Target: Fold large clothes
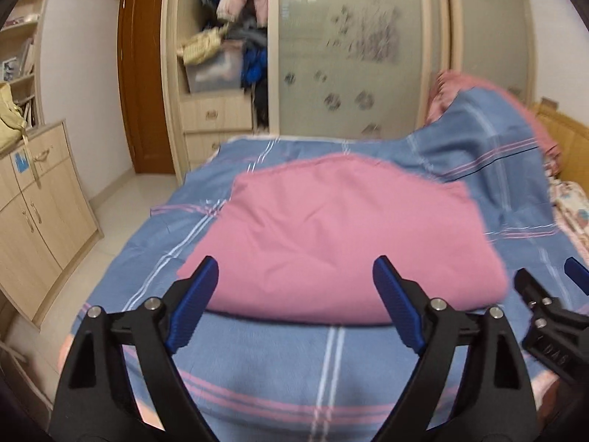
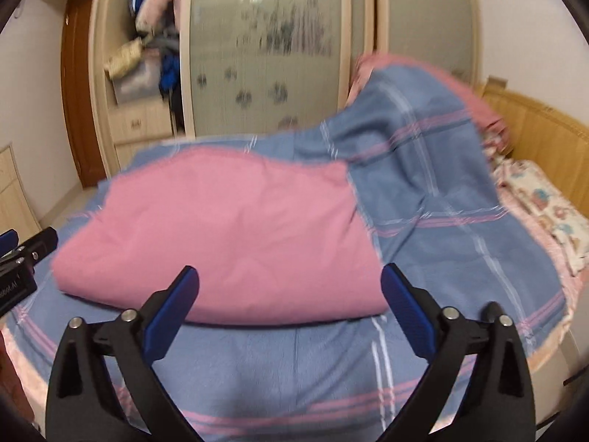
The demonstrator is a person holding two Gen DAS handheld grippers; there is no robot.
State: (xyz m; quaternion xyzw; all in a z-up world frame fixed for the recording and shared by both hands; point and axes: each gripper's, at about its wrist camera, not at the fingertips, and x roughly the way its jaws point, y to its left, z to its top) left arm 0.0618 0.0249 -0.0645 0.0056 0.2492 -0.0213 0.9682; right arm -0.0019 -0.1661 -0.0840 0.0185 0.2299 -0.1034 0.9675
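A large pink cloth [image 1: 331, 235] lies folded in a thick pad on the blue plaid bed cover [image 1: 257, 361]; it also shows in the right wrist view [image 2: 228, 235]. My left gripper [image 1: 294, 272] is open and empty, hovering just in front of the cloth's near folded edge. My right gripper [image 2: 289, 280] is open and empty, over the cloth's near right corner. The right gripper also shows at the right edge of the left wrist view [image 1: 548, 280]. The left gripper's side shows at the left edge of the right wrist view [image 2: 22, 254].
A heap of blue plaid bedding [image 1: 482, 140] with pink lining rises at the back right of the bed. A floral pillow [image 2: 545, 202] lies by the wooden headboard [image 2: 545, 136]. A wardrobe [image 1: 331, 48] stands behind the bed, a low cabinet [image 1: 40, 199] on the left.
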